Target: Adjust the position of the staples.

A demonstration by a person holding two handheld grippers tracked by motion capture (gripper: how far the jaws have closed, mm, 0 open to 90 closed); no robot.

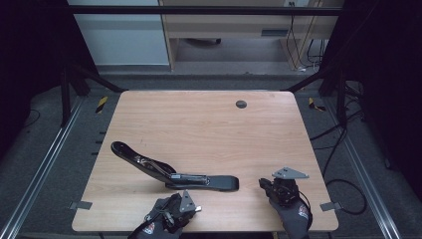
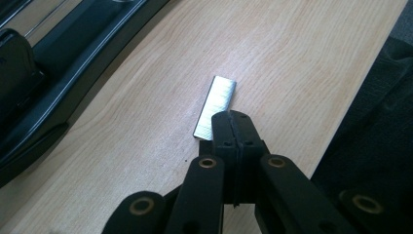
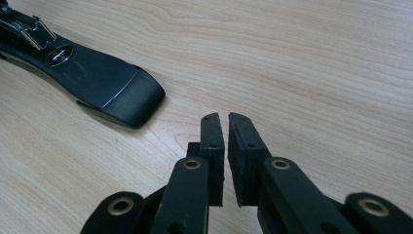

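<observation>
A black stapler (image 1: 169,172) lies swung open flat on the wooden table (image 1: 209,129), its silver staple channel facing up. In the left gripper view it runs along the upper left (image 2: 48,73). My left gripper (image 1: 193,208) is near the table's front edge, just in front of the stapler. Its jaws (image 2: 234,117) are shut on the near end of a silver staple strip (image 2: 216,102), which sticks out forward over the wood. My right gripper (image 1: 262,183) rests low to the right of the stapler's flat end (image 3: 107,83). A narrow gap separates its tips (image 3: 223,119), with nothing between them.
A dark round grommet hole (image 1: 241,104) sits at the table's far middle. The table's front edge runs close to both gloved hands. Dark frame posts, rails and cables surround the table on the floor.
</observation>
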